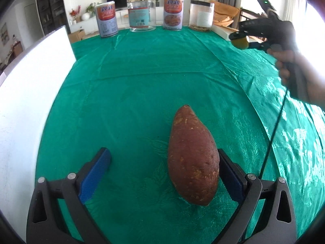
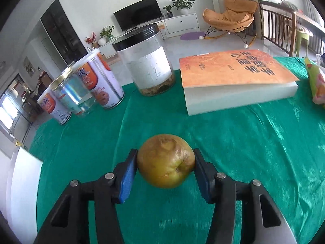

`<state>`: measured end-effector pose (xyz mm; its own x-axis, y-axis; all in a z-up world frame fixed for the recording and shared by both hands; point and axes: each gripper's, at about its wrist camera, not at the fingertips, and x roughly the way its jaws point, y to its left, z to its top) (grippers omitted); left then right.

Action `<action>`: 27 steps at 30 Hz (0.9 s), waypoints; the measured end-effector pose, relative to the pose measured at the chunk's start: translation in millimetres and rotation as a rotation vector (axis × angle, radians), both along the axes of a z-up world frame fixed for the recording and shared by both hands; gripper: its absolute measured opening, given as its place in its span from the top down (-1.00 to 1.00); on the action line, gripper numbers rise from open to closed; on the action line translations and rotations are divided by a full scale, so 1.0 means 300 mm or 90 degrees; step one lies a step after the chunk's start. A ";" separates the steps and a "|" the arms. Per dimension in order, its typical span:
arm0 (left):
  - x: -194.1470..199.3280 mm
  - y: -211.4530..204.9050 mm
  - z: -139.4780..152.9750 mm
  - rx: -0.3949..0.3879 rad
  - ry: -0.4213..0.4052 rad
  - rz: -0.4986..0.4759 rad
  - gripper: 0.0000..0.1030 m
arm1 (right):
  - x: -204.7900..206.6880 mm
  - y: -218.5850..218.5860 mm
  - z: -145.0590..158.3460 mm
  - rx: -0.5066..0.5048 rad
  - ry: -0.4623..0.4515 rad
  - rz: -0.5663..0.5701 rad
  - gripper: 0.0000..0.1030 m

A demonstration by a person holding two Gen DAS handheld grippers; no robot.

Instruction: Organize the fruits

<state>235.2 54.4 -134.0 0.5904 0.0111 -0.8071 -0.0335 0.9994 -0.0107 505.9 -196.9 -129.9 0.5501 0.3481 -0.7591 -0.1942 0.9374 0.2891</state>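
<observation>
A reddish-brown sweet potato (image 1: 193,156) lies on the green tablecloth (image 1: 142,81) between the fingers of my left gripper (image 1: 162,158). The jaws are open; the right pad (image 1: 229,172) touches the potato's side and the left pad (image 1: 95,172) stands well apart. My right gripper (image 2: 165,161) is shut on a yellow-green bruised apple (image 2: 165,160) and holds it above the cloth. In the left wrist view the right gripper (image 1: 241,40) shows at the far right with the apple (image 1: 240,42) in it.
Two printed tins (image 1: 106,19) (image 1: 172,13), a clear jar (image 1: 141,14) and a black-lidded jar (image 2: 146,61) stand along the table's far edge. A thick orange book (image 2: 233,75) lies at the far right. A white board (image 1: 26,101) stands at the left.
</observation>
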 end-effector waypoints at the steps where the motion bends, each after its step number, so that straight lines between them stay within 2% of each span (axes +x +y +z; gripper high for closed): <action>1: 0.000 0.000 0.000 0.000 0.000 0.000 -0.95 | -0.069 -0.010 0.009 -0.002 0.002 0.013 -0.03; 4: 0.000 0.000 0.000 0.001 0.000 0.000 -0.95 | -0.301 -0.030 0.029 -0.023 0.025 0.056 -0.03; 8: 0.001 0.001 -0.001 0.003 0.001 0.003 -0.97 | -0.635 -0.051 0.027 -0.084 0.056 0.092 -0.03; 11: 0.000 0.000 -0.001 0.005 0.001 0.005 -0.98 | -0.854 -0.046 0.008 -0.140 0.039 0.095 -0.03; 13: 0.001 0.000 -0.001 0.006 0.001 0.007 -0.98 | -0.948 -0.043 -0.017 -0.150 0.028 0.086 -0.03; 15: -0.001 -0.001 0.000 0.006 0.002 0.008 -0.99 | -1.002 -0.031 -0.035 -0.167 -0.012 0.070 -0.05; 17: -0.003 -0.001 0.000 0.006 0.002 0.009 -0.99 | -1.013 -0.019 -0.058 -0.183 -0.029 0.057 -0.25; 18: -0.004 0.000 0.000 0.006 0.002 0.009 -0.99 | -1.008 -0.015 -0.074 -0.188 -0.025 0.047 -0.60; 19: -0.004 0.001 -0.001 0.006 0.002 0.010 -0.99 | -1.001 -0.015 -0.087 -0.191 -0.020 0.036 -0.79; 20: -0.004 0.001 0.000 0.006 0.002 0.010 -0.99 | -0.996 -0.013 -0.098 -0.191 -0.018 0.032 -0.80; 22: -0.004 0.002 0.000 0.005 0.002 0.009 -0.99 | -0.997 -0.013 -0.097 -0.196 -0.020 0.025 -0.95; 27: -0.004 0.001 -0.001 0.006 0.002 0.010 -0.99 | -0.985 -0.030 -0.090 -0.194 -0.013 0.004 -1.00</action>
<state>234.1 54.8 -134.2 0.5878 0.0275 -0.8086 -0.0485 0.9988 -0.0014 210.4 -205.9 -156.8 0.5653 0.1091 -0.8176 -0.2032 0.9791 -0.0098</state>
